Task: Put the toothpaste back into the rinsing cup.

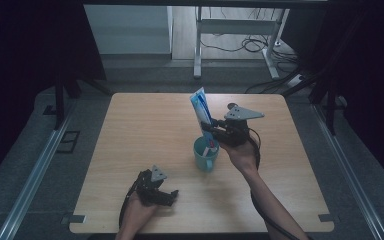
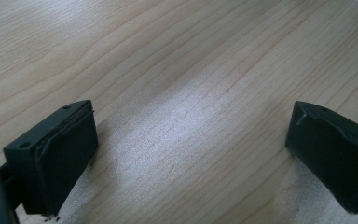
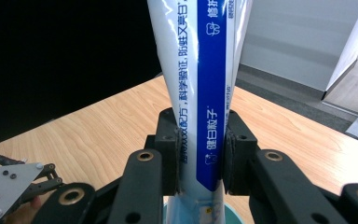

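A white and blue toothpaste tube [image 1: 200, 106] stands upright over a teal mug [image 1: 205, 155] near the table's middle. My right gripper [image 1: 209, 126] is shut on the tube's lower part; in the right gripper view both pads pinch the tube [image 3: 200, 93] just above the mug's rim [image 3: 228, 217]. The tube's lower end with a red cap dips into the mug. My left gripper [image 1: 169, 196] rests low on the table near the front edge, open, with bare wood between its pads [image 2: 65, 154].
The wooden table [image 1: 140, 130] stands on a grey floor. Behind it are a white desk frame [image 1: 235, 35] and loose cables. Dark curtains hang at both sides. The left gripper [image 3: 9, 186] also shows at the lower left of the right gripper view.
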Demonstrator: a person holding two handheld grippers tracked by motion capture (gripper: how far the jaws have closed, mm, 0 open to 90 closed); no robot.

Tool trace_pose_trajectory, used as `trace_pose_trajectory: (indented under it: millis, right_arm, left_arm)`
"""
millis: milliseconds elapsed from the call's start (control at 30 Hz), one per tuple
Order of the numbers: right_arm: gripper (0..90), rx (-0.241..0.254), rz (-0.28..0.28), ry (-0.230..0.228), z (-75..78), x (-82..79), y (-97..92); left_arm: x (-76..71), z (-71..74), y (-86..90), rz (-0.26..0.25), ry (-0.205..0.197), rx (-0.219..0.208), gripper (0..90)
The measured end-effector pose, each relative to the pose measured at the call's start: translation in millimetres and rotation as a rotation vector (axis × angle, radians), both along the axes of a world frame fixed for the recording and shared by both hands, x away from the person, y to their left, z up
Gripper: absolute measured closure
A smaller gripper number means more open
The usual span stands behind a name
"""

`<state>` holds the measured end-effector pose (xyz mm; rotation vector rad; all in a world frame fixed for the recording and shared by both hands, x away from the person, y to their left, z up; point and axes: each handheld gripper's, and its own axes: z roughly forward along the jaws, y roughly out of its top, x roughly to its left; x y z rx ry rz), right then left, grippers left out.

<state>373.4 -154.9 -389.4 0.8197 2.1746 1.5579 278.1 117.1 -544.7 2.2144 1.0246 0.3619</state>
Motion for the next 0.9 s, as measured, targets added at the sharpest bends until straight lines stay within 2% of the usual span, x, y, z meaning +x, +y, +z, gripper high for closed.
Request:
trace_pose_trajectory:
  millis: [367,900]
  right_arm:
    - [71.6,-0.003,0.007,-0.005,-14.2,1.4,3.6]
    - [71.6,-0.025,0.000,0.019,-41.1,2.8,5.4]
  left_arm:
    - [0.0,0.2,0.2,-0.006,0.001,0.002,2.5]
    - [-0.2,0.3,0.2,-0.007,0.003,0.003,2.5]
